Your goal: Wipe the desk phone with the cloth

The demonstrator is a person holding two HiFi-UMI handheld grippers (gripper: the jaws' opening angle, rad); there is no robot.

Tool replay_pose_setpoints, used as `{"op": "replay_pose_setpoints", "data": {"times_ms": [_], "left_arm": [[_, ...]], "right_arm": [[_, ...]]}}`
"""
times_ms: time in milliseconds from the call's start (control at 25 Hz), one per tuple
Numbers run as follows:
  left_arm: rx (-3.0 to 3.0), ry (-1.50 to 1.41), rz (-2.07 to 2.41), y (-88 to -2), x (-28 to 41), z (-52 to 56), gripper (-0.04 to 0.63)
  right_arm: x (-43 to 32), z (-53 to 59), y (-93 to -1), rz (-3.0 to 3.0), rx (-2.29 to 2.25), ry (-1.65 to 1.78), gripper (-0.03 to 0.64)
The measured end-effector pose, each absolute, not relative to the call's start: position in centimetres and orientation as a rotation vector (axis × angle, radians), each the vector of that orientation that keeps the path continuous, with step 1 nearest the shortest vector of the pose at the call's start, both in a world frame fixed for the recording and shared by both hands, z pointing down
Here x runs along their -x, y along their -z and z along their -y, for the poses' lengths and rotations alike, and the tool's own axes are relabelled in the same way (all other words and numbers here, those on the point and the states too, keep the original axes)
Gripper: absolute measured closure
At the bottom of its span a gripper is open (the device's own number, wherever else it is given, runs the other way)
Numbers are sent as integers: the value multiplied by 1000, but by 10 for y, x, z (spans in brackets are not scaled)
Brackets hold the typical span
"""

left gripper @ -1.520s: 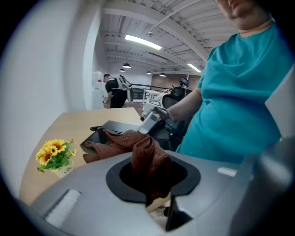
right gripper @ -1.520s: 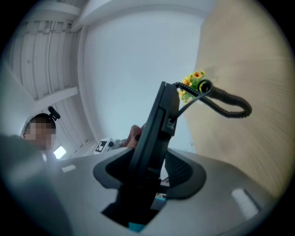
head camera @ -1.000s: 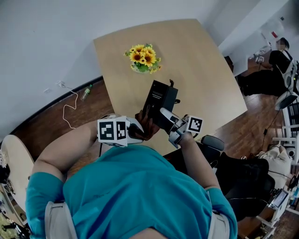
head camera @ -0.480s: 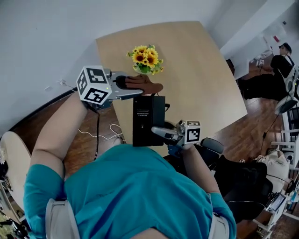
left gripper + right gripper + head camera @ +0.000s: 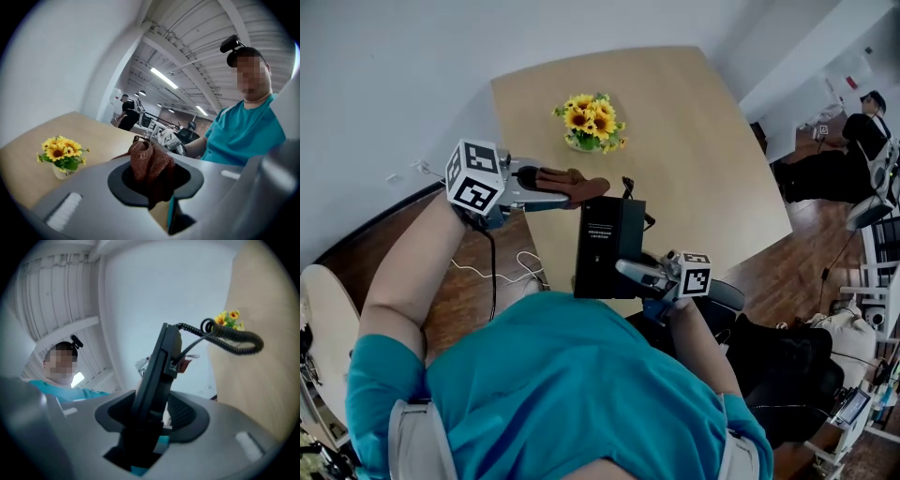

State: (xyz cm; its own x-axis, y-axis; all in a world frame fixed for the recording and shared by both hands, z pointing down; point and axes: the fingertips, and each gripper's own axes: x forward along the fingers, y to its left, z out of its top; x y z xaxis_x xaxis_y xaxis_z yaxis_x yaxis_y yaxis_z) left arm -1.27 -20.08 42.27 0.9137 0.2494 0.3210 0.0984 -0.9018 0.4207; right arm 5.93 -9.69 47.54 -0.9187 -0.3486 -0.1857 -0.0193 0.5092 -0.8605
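Note:
The black desk phone (image 5: pixel 607 247) is lifted off the table near its front edge, its flat back turned up to the head view. My right gripper (image 5: pixel 625 270) is shut on the phone's near edge; in the right gripper view the phone (image 5: pixel 157 373) stands edge-on between the jaws, its coiled cord (image 5: pixel 225 336) looping off to the right. My left gripper (image 5: pixel 581 190) is shut on a bunched brown cloth (image 5: pixel 570 186), held just above and left of the phone's top edge. The cloth (image 5: pixel 149 164) fills the left jaws.
A small pot of sunflowers (image 5: pixel 592 119) stands on the light wooden table (image 5: pixel 703 141) behind the phone. A white cable (image 5: pixel 506 272) lies on the dark floor at left. A black office chair (image 5: pixel 787 375) and desks with a seated person (image 5: pixel 848 141) are at right.
The left gripper with the cloth has swung from beside the phone's near end up to its top left. The phone has been turned so its flat back faces up.

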Motion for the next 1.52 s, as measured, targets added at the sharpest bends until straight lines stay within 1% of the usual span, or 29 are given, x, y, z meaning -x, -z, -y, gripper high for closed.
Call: {"op": "replay_pose_setpoints", "data": {"times_ms": [160,320,480,720,880,1200,1360,1520], "left_arm": [[-2781,-279,122,-399,3,222,506],[-2823,-169,292,-395,-15,225,506],[-2822,-169,261,-397,-23,211,506],[-2817,-231,68,-403,-31,169,506],[-2768,-180,24,-403,-27,151,508],[-2673,-215,112,-442,-14,156,506],[-2582,-149,158,-443,-16,165,506],[-2487,-147,224,-461,-19,174,506]], "right_arm": [[-71,114,-461,-2296,337,1331,405],[-60,131,-452,-2231,347,1302,405],[-69,146,-443,-2119,378,1302,405],[-108,164,-445,-1985,482,1251,407],[-127,167,-438,-1936,505,1201,407],[-158,168,-409,-1817,438,1096,407],[-169,169,-396,-1758,409,1053,407],[-163,167,-376,-1763,348,1013,417]]}}
